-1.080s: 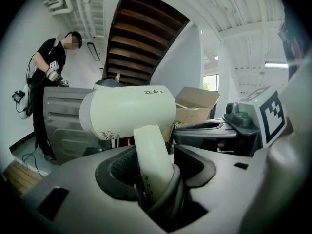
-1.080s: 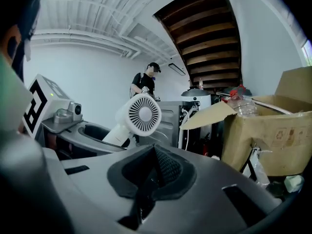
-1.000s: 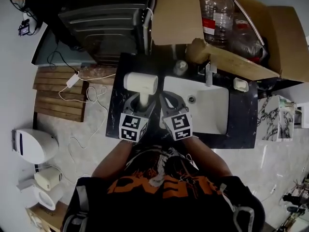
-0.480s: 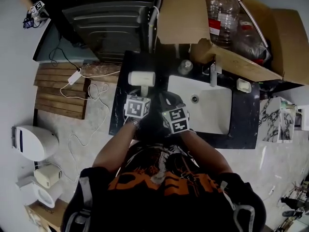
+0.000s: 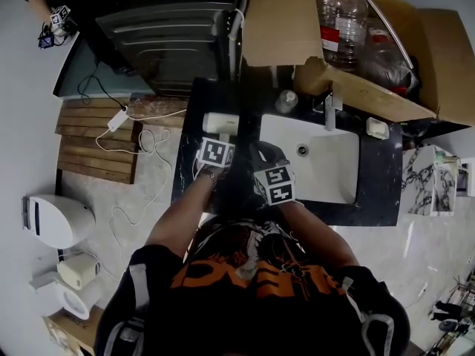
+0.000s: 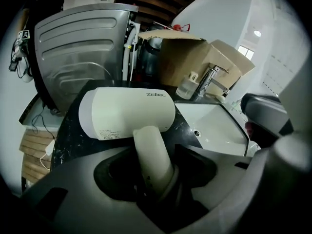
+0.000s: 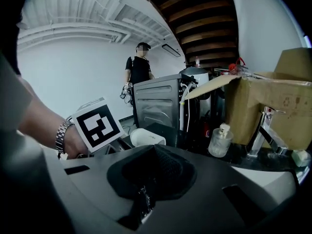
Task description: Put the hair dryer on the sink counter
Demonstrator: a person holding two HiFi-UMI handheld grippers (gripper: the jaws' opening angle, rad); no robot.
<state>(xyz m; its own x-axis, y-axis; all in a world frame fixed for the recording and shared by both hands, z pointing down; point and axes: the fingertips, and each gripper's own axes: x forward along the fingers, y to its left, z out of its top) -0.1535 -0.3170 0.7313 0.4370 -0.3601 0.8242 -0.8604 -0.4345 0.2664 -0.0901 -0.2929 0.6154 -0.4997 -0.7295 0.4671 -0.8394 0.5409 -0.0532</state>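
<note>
Two grippers reach over the black, white-veined sink counter (image 5: 187, 178). The left gripper (image 6: 156, 177) is clamped on the smooth, cream, rod-shaped handle of the hair dryer (image 6: 126, 113), whose matte, barrel-shaped body sticks out ahead of the jaws and lies crosswise to them, with small grey print on its side. From the head view the hair dryer (image 5: 220, 123) is over the counter's left end, near the far left corner and left of the white rectangular basin (image 5: 330, 170); whether it touches the stone cannot be told. The right gripper (image 7: 152, 179) hangs just beside the left one near the front edge, its dark, textured jaws pressed together with nothing between them. A chrome faucet (image 7: 265, 128) and a clear glass bottle (image 7: 219, 140) stand along the back edge.
</note>
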